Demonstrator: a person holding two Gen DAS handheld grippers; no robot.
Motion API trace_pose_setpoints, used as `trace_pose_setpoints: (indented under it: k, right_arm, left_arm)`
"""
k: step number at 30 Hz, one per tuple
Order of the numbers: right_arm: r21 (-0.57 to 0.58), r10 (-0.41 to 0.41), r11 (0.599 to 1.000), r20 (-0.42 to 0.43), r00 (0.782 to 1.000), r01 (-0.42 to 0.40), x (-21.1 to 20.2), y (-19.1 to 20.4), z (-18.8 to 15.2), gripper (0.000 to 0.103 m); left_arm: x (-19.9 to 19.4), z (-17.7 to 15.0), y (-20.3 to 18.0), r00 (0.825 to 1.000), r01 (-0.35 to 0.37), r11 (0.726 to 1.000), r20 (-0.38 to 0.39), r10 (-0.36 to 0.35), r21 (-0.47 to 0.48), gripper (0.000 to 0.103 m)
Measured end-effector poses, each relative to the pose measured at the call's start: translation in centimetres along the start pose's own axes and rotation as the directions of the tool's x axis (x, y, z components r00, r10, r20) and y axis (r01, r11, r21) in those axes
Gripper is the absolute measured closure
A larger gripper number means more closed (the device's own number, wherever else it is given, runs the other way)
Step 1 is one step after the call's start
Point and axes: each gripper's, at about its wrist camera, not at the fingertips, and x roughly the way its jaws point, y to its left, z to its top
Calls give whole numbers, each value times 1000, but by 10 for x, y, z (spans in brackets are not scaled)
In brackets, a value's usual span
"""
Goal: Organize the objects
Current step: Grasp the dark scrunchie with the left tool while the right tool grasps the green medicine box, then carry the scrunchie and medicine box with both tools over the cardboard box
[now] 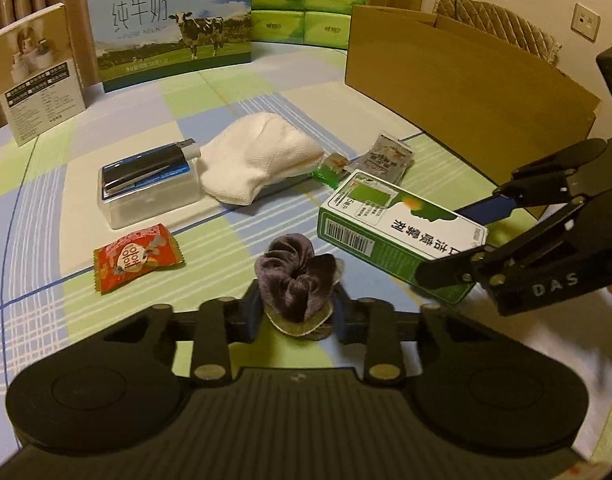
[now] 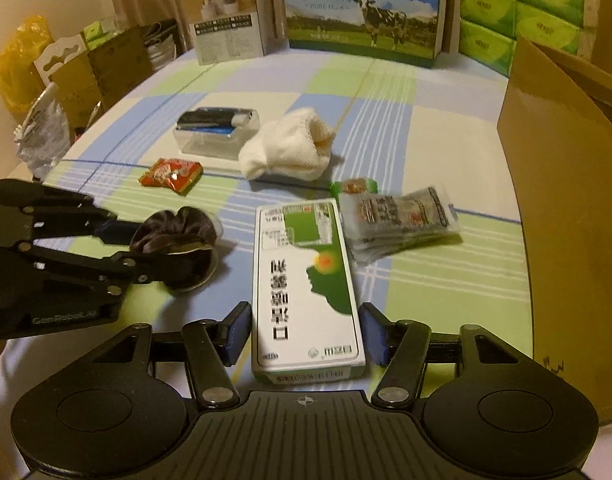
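Right now the dark velvety scrunchie point(image 1: 293, 280), crumpled and soft, is sitting pinched between the blue pads of the left gripper point(image 1: 295, 312), low over the checked tablecloth point(image 1: 45, 208). Beside it the flat green-and-white carton point(image 2: 306, 280), glossy and rectangular, is lying between the right gripper's point(image 2: 306, 334) spread fingers, pads just off its long sides. Further out a lumpy white sock point(image 1: 257, 160), a clear plastic box point(image 1: 149, 188), a crinkly red snack packet point(image 1: 137, 258) and a cardboard box point(image 1: 466, 92) are resting
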Motion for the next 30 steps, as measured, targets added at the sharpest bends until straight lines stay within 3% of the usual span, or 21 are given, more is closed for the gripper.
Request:
trace_pose_setpoints:
  k: [3,9,12,14,30]
  right_arm:
    - [-22,4,1000,16,1000,-4,4,3,2,39]
    - [-72,-13,997,29,1000,15,18,9,7,40]
    - [-76,-20,997,7,1000,21,22,10,5,50]
    - [-60,-19,998,-2,1000,19,18,9,4,51]
    - [90,-8,996,67,998,2,-92,3,-28,51]
  left_arm:
    - [-8,-1,1,1000,-26,999,-3,26,-38,84]
    - [-21,0,7,996,-86,989,-12,85,-120,85]
    - [-25,1,9,995,-99,983,-23,97,-154,85]
    - [-28,1,7,993,-115,980,-32,111,-164,85]
    - [-93,4,-56,990,-142,956,-39,137,-256,85]
